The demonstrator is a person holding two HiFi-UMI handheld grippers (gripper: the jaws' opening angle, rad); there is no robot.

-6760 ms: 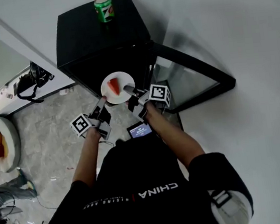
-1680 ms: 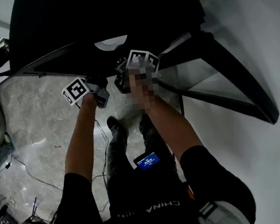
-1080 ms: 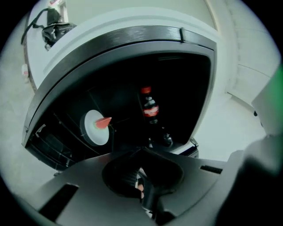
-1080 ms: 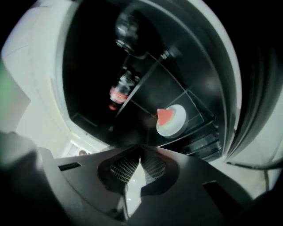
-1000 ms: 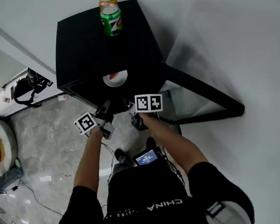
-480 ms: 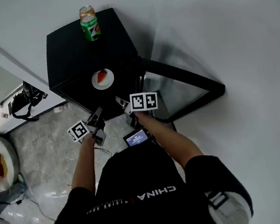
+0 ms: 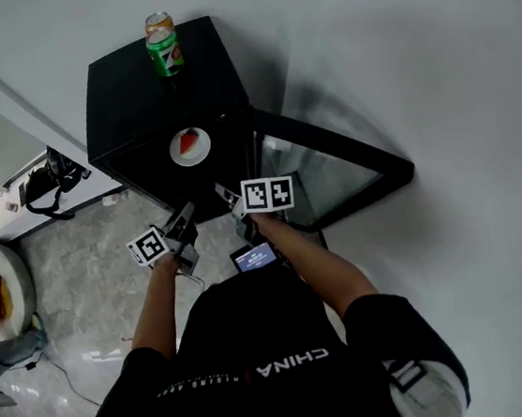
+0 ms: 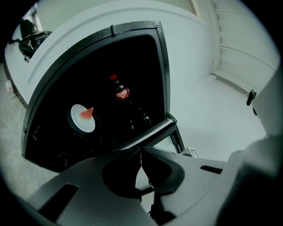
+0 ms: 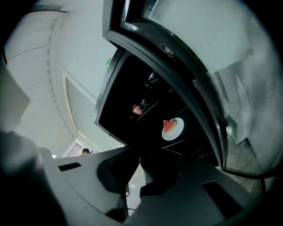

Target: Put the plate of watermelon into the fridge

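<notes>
Head view: the plate of watermelon (image 7: 190,146) is seen inside the black fridge (image 7: 157,93), no longer carried between the claws as approx. 7 s earlier. The left claw (image 7: 183,220) and right claw (image 7: 228,197) are held in front of the opening, well apart from the plate. The glass door (image 7: 332,170) is swung out to the right. Two cans (image 7: 164,52) are stood on the fridge top. A marbled floor (image 7: 70,264) is seen at left and a white wall (image 7: 392,45) at right.

Left gripper view: the jaws are pressed together w/ nothing between. A cola bottle (image 8: 120,92) is seen near the plate.

Right gripper view: the jaws are likewise closed and empty. Plate and bottle are seen inside the dark compartment.
</notes>
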